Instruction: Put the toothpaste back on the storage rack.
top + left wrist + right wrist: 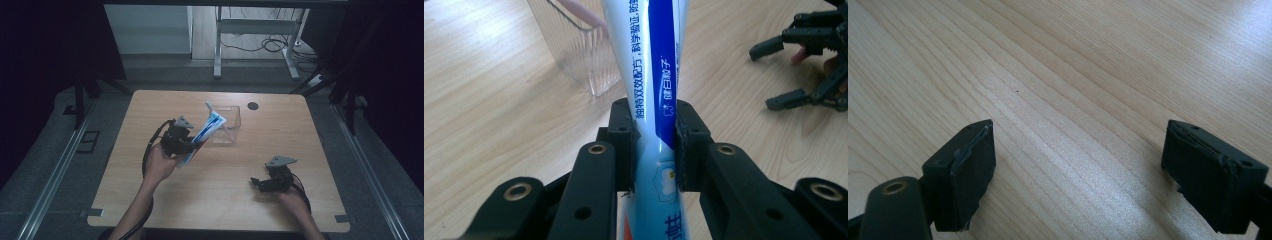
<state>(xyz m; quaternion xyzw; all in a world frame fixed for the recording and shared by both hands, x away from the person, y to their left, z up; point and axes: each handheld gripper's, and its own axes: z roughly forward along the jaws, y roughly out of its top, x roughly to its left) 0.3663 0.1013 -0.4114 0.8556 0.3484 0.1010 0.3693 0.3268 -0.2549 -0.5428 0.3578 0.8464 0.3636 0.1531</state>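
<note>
One toothpaste tube (205,131) clamped in left gripper (655,145), tip over one clear container (227,125) at table (300,150) centre. Right gripper (1078,170) at 5 o'clock, jaws wide, empty. Pink item (579,15) inside container unclear; tube ends cut off.

Both grippers black: left gripper (192,144), right gripper (256,183). Grey 3-corner plates on top, black cables trailing, brass-ringed screw holes. Forearms bare.

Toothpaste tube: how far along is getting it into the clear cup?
Done: the left gripper is clamped on the blue-and-white toothpaste tube, lifted off the wooden table. In hand: its tip is angled over the clear plastic cup. Left: lowering and release. The right gripper is open, idle.
</note>
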